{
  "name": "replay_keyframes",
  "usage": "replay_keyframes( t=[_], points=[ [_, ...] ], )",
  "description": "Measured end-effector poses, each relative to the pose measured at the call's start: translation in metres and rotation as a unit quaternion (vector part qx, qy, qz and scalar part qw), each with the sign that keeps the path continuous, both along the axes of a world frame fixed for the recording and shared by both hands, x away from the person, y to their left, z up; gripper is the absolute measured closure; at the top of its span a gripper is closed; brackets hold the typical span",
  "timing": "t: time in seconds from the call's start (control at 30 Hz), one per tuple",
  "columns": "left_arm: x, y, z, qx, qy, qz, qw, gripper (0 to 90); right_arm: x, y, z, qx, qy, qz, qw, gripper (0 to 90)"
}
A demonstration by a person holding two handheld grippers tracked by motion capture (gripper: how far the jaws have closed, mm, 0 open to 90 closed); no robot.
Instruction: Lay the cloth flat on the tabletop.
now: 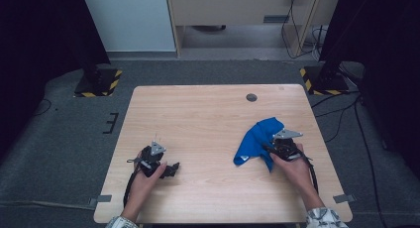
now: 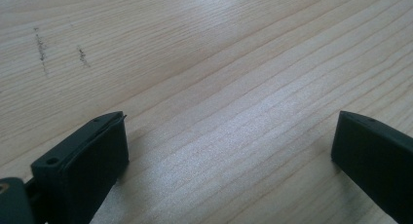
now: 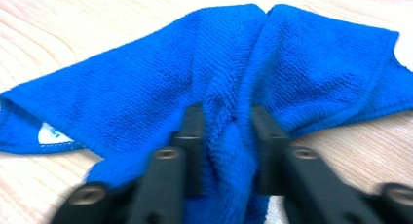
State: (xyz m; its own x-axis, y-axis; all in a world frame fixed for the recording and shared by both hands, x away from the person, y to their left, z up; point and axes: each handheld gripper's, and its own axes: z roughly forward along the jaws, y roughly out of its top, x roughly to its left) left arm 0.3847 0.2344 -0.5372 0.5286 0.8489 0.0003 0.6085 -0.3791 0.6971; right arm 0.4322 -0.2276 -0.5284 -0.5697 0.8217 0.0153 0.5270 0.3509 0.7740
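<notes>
right gripper clamped on blue cloth, left gripper idle and open

blue cloth (image 1: pixel 257 140) crumpled on right half of wooden table (image 1: pixel 208 119), stretching diagonally from near right edge toward centre front. right gripper (image 1: pixel 274 149) at cloth's near-right end, jaws pinched together on a bunched fold of cloth (image 3: pixel 229 87); fabric squeezed between both pads in right gripper view, rest fanned out flat beyond on table (image 3: pixel 58 29). small white label at cloth's hem (image 3: pixel 48 133). left gripper (image 1: pixel 171 169) low over front-left of table, well apart from cloth, held in left hand (image 1: pixel 143 181). in left gripper view jaws spread wide, nothing between, bare wood (image 2: pixel 219 87) below. small dark round mark (image 1: pixel 251 97) near table's far edge.
</notes>
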Motion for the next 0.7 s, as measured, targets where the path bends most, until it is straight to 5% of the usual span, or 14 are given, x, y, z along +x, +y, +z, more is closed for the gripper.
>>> replay_keyframes(
  t=[0.7],
  points=[
    [0.000, 0.000, 0.000, 0.000, -0.001, 0.001, 1.0000, 0.0, -0.019, 0.013, 0.036, 0.079, -0.046, 0.027, 0.9954, 80.3]
  ],
)
